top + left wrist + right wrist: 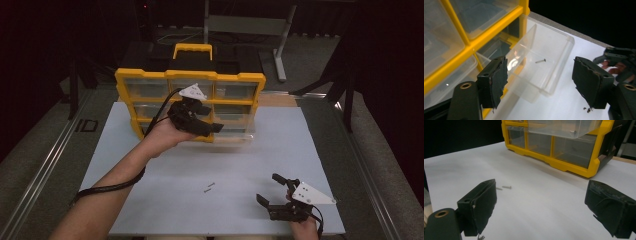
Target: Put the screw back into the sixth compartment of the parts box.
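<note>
The clear drawer stood pulled well out of the lower right bay of the yellow organizer, which sat at the far side of the white desk, and one small screw already lay on the drawer's floor. Two more loose screws lay near each other on the bare desk, between the organizer and the person's side. The left gripper hovered in front of the open drawer with its fingers spread apart and nothing between them. The right gripper rested low at the near right of the desk, its fingers likewise wide apart and empty, the screws well ahead of it. The step in hand looked like fetching the next screw, and doing it well probably meant coming down square over one screw, closing across its shank rather than its tip, and keeping the drawer steady and open for the drop.
</note>
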`<state>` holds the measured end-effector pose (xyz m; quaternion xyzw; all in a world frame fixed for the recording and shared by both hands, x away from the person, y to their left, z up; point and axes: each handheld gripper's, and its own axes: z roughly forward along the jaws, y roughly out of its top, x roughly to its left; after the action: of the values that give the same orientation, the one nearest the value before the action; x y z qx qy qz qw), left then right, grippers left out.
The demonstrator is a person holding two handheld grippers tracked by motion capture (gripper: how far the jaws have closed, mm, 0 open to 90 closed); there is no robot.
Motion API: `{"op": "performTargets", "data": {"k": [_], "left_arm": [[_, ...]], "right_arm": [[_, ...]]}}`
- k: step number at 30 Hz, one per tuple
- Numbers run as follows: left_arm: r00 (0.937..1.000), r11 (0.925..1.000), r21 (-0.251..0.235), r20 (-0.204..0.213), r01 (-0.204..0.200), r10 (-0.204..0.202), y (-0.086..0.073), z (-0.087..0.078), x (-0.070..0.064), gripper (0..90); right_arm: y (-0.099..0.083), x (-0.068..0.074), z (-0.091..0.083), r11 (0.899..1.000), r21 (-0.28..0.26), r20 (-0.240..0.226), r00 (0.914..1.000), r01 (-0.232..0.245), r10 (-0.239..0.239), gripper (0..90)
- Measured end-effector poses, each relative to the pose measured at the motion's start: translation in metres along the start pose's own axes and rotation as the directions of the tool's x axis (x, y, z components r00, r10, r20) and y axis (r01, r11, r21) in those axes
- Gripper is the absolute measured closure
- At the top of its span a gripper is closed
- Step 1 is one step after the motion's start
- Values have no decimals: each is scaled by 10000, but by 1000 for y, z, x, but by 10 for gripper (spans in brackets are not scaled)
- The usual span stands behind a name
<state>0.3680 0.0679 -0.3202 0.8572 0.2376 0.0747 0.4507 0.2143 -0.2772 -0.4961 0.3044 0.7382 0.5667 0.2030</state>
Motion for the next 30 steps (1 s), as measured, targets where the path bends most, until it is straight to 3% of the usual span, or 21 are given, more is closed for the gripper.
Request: {"op": "performTargets", "data": {"k": [6,8,20,30], "left_arm": [[10000,10000,-65,65,-49,50,-13,-6,-4,198],[9996,9995,-129,8,-271,271,-24,-9,-9,180],[9989,9979,-476,126,-450,457,-63,-7,-22,180],[9971,9977,-255,404,-633,643,-83,5,-32,190]], "right_arm": [[0,0,0,10000,16,24,10000,-13,13,105],[0,0,0,10000,23,28,10000,-17,17,105],[0,1,1,10000,43,3,10000,30,-30,106],[0,1,1,10000,47,-5,10000,21,-21,106]]}}
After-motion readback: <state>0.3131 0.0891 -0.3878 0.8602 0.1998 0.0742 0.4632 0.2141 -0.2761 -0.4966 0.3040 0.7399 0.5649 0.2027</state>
